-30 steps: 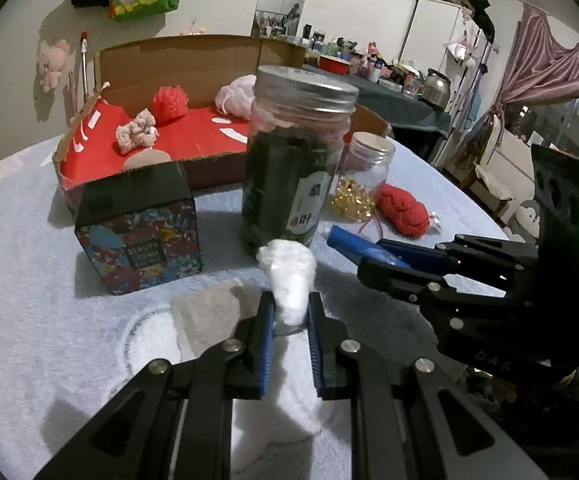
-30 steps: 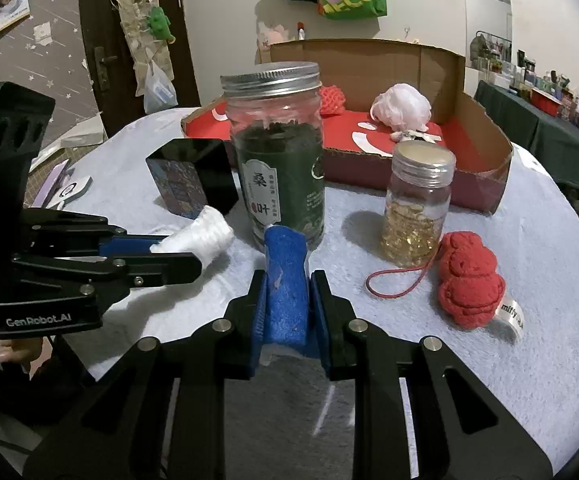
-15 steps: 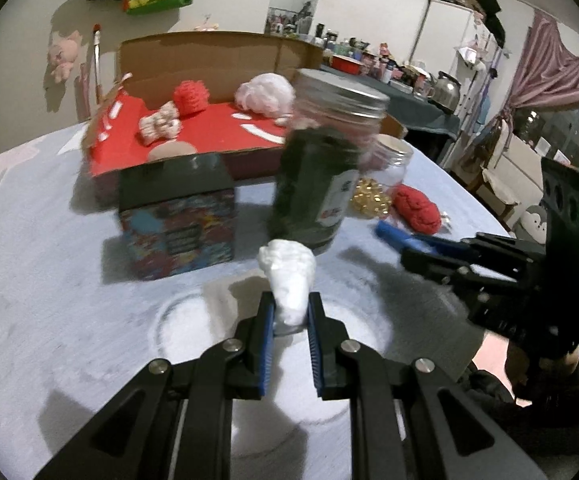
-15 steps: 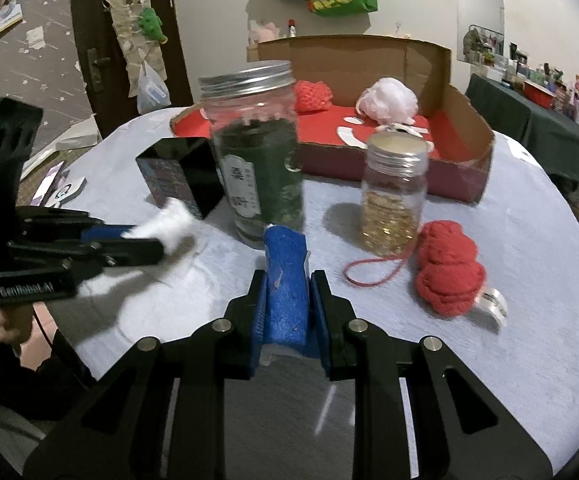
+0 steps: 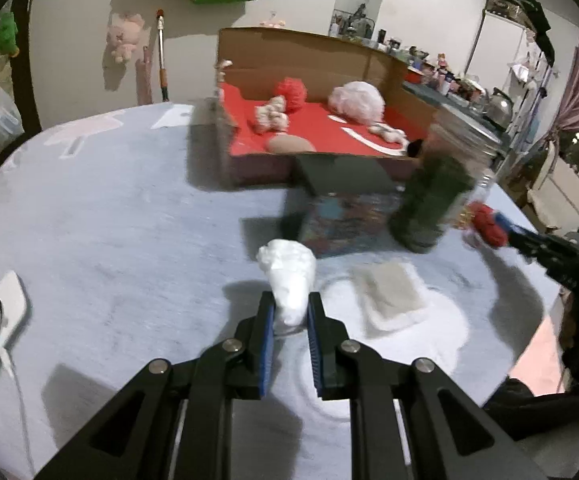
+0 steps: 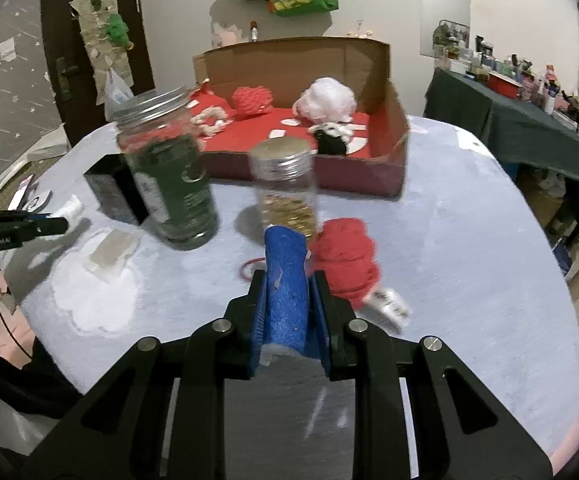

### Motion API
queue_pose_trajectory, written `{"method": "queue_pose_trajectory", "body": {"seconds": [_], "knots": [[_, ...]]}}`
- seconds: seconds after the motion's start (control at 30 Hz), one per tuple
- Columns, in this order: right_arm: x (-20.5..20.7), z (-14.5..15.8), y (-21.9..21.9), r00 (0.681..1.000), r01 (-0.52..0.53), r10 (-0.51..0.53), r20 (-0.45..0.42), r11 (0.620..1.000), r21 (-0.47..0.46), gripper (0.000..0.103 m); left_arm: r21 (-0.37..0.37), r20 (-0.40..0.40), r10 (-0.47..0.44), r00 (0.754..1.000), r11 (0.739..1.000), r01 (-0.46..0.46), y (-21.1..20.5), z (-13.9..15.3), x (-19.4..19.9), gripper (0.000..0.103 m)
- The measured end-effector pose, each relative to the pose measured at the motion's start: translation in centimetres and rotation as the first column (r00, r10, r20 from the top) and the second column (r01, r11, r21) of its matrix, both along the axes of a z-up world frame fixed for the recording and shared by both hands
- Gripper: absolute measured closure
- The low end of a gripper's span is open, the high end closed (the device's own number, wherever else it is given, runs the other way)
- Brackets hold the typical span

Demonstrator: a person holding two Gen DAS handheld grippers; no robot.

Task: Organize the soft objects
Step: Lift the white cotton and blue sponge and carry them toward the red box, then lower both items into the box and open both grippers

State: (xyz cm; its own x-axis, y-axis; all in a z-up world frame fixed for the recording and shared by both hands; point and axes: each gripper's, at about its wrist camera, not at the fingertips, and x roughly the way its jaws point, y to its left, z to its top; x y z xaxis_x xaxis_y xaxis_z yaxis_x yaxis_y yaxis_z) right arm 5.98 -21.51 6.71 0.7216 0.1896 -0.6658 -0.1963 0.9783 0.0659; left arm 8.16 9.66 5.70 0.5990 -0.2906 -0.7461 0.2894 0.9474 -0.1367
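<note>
Left gripper (image 5: 290,312) clamped on white soft roll (image 5: 289,276); right gripper (image 6: 288,300) clamped on blue sponge (image 6: 285,280), both above round table (image 6: 469,240), short of red-lined cardboard box (image 6: 393,140).

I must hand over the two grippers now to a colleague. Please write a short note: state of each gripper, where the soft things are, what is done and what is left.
Left gripper: shut on the white soft piece, above the table.
Right gripper: shut on the blue sponge.
Done: the cardboard box already holds a red pompom, a white puff and smaller soft pieces.
Left: put both held pieces in the box, then the red knitted toy lying on the table by the small jar. The green jar and the patterned box stand in front of the box.
</note>
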Motion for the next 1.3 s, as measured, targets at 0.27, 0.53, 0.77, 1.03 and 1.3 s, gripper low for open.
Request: {"method": "queue_pose_trajectory", "body": {"seconds": [0.27, 0.53, 0.77, 1.03, 1.3], "knots": [[2.0, 0.6, -0.9, 0.999, -0.023, 0.026, 0.028, 0.995, -0.1, 0.082, 0.074, 0.038, -0.064, 0.997, 0.995, 0.061, 0.9, 0.2, 2.5, 0.087], [4.5, 0.6, -0.9, 0.997, -0.064, 0.069, 0.019, 0.978, -0.197, 0.082, 0.111, 0.05, -0.15, 0.987, 0.983, 0.144, 0.4, 0.3, 4.8, 0.087], [6.9, 1.5, -0.9, 0.992, -0.116, 0.123, 0.016, 0.966, -0.233, 0.082, 0.126, 0.074, -0.213, 0.974, 0.971, 0.202, 0.1, 1.8, 6.5, 0.087], [10.0, 3.5, -0.2, 0.979, -0.187, 0.199, 0.031, 0.955, -0.229, 0.082, 0.126, 0.105, -0.255, 0.961, 0.962, 0.241, -0.7, 4.7, 9.1, 0.087], [15.7, 5.1, 0.9, 0.965, -0.26, 0.261, -0.007, 0.957, -0.126, 0.082, 0.086, 0.058, -0.301, 0.952, 0.952, 0.295, -4.6, 6.8, 14.0, 0.086]]}}
